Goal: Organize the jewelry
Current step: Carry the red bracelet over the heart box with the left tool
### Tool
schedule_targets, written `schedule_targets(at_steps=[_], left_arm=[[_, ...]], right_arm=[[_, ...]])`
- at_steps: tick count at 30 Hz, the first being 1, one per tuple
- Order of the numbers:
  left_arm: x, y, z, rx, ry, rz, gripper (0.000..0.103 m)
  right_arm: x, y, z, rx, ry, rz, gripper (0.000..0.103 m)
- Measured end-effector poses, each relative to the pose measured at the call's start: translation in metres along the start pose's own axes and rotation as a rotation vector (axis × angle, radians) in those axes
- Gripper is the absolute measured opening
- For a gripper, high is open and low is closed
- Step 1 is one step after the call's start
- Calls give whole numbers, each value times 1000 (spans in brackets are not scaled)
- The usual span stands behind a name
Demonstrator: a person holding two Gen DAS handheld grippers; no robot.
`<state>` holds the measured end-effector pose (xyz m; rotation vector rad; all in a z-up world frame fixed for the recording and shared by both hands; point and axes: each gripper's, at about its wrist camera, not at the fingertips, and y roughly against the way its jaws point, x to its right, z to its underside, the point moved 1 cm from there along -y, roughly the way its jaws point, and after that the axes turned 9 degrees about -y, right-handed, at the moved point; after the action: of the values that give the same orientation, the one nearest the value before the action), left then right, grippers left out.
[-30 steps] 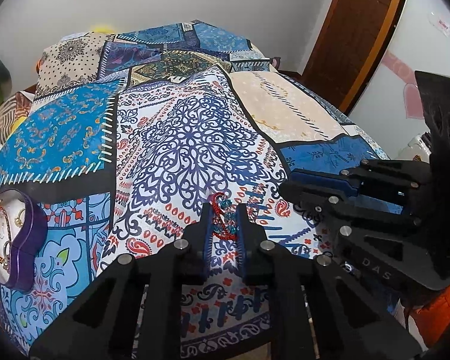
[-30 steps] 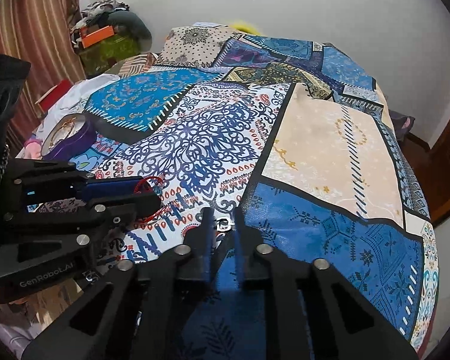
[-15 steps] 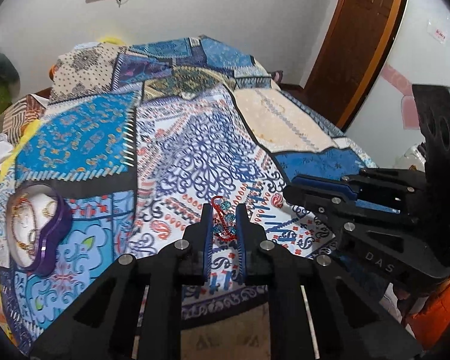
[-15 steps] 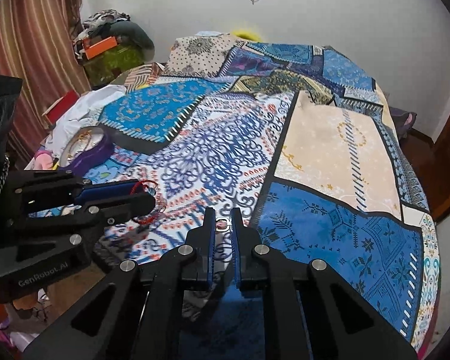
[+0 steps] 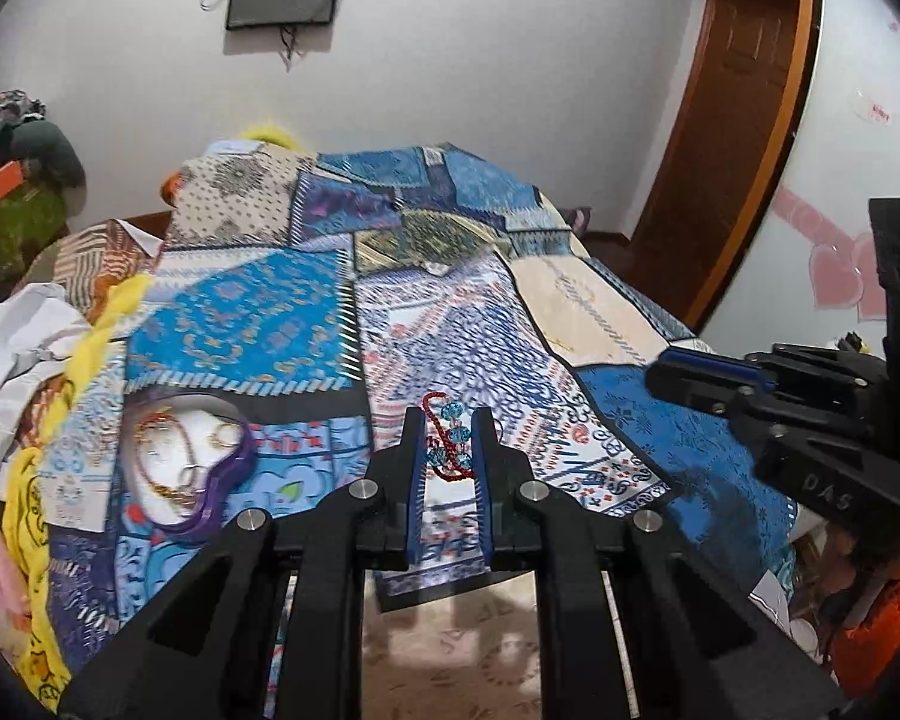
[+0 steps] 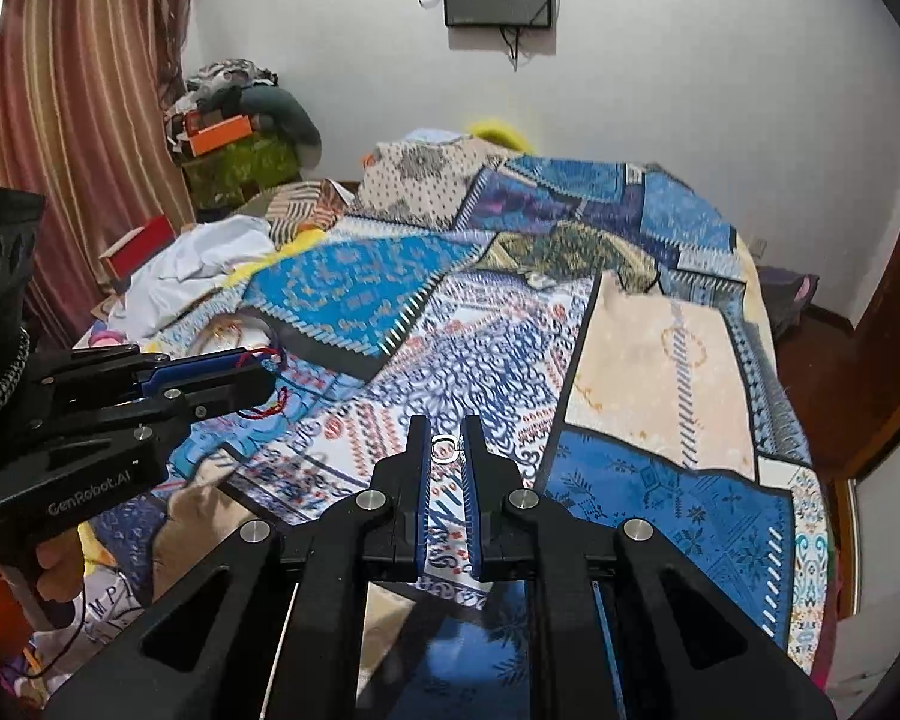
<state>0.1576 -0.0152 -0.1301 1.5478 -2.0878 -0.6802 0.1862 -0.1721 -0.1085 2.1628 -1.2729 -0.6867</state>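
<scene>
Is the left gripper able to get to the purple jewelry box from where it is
Probably yes. The purple jewelry box lies open on the bedspread, left of the left gripper, nothing between. But it is shut on the beaded bracelet.

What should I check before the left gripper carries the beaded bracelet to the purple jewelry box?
1. Left gripper shut on the beaded bracelet: ok.
2. Bracelet lifted off the bedspread: ok.
3. Purple jewelry box open: ok.
4. Free room inside the box: cannot tell, chains already lie there.
5. Right gripper shut on the small ring: ok.
6. Right gripper away from the box: ok.
</scene>
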Motion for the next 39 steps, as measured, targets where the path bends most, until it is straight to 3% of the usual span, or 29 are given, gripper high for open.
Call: schedule_targets(at_steps=[10,22,39], left_arm=[[-49,40,9,70,66,-91,13],[-108,63,32,69,139,-177,13],[-145,8,51,-28,198,-144,13]], right_arm=[[-31,8,-19,55,31,-15,8],[-109,-37,-25,12,94,-158,8],[-156,-114,-45,-81,144,-218,8]])
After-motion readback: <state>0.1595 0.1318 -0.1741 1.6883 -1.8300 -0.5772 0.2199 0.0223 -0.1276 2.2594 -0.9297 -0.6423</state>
